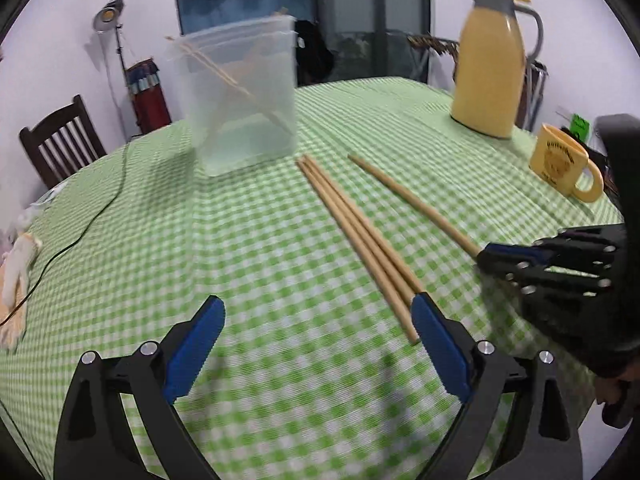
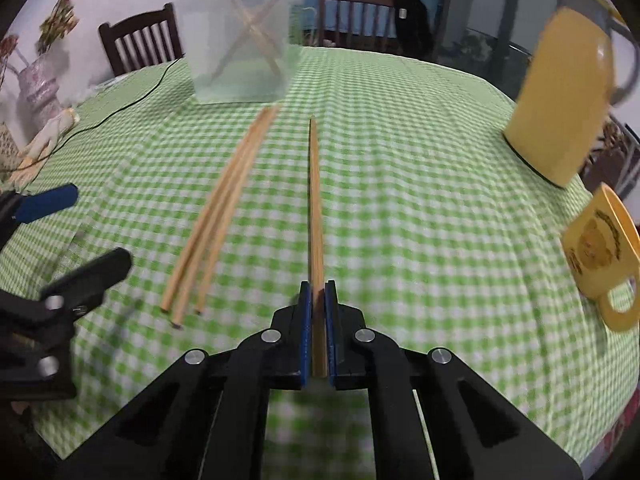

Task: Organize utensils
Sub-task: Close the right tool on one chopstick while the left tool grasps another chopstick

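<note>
Clear plastic container point(image 1: 244, 96): upper left of centre on the green-and-white checked desk point(image 1: 248, 248), several wooden chopsticks leaning inside.
Left gripper point(image 1: 316, 320): jaws wide, nothing between them; its right pad is just beside the near ends of the loose sticks.
Three loose wooden chopsticks point(image 1: 356, 236): side by side at mid-frame on the desk.
Single wooden chopstick point(image 2: 316, 208): near end clamped in the right gripper point(image 2: 319, 308).
Yellow jug point(image 1: 490, 64), yellow mug point(image 1: 562, 160): far right.

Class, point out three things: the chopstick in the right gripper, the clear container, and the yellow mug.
chopstick point(image 2: 316, 208): right wrist view, mid-shaft.
clear container point(image 1: 244, 128): left wrist view, front wall.
yellow mug point(image 1: 558, 158): left wrist view, printed side.
</note>
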`<control>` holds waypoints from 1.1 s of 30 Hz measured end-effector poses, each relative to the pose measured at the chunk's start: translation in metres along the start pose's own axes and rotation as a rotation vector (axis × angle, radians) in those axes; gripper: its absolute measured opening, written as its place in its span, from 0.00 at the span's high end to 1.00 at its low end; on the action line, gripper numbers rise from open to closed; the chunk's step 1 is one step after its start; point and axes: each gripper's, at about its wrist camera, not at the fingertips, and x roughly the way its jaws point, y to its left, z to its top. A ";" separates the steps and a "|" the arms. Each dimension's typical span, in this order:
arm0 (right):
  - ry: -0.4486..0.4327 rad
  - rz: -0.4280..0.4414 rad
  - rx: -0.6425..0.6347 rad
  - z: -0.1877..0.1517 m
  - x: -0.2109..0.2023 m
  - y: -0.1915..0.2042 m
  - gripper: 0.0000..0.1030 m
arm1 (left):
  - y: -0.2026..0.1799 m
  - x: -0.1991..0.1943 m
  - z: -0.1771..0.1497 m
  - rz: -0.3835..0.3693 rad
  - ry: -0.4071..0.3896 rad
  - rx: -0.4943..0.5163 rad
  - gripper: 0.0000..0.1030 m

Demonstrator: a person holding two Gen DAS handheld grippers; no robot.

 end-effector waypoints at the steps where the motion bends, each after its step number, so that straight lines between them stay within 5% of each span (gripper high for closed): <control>1: -0.004 0.001 0.008 -0.002 -0.003 -0.004 0.93 | -0.002 0.002 0.001 -0.010 0.006 -0.006 0.13; 8: -0.033 0.017 0.022 -0.014 -0.017 -0.018 0.93 | -0.011 0.018 0.001 0.021 0.066 -0.004 0.26; 15: -0.042 0.042 0.013 -0.015 -0.012 -0.012 0.93 | -0.022 0.023 -0.001 0.028 0.082 0.017 0.27; 17: -0.043 0.043 -0.007 -0.016 -0.011 -0.008 0.93 | -0.024 0.024 0.000 0.022 0.083 0.020 0.33; 23: -0.050 0.024 -0.046 -0.022 -0.010 -0.003 0.93 | -0.026 0.016 -0.009 -0.014 0.102 0.091 0.90; 27: -0.055 0.021 -0.081 -0.025 -0.012 0.002 0.93 | -0.023 -0.001 -0.025 0.006 0.115 0.142 0.95; 33: -0.064 0.085 -0.108 -0.038 -0.026 0.019 0.93 | 0.013 -0.031 -0.052 -0.099 0.160 -0.034 0.96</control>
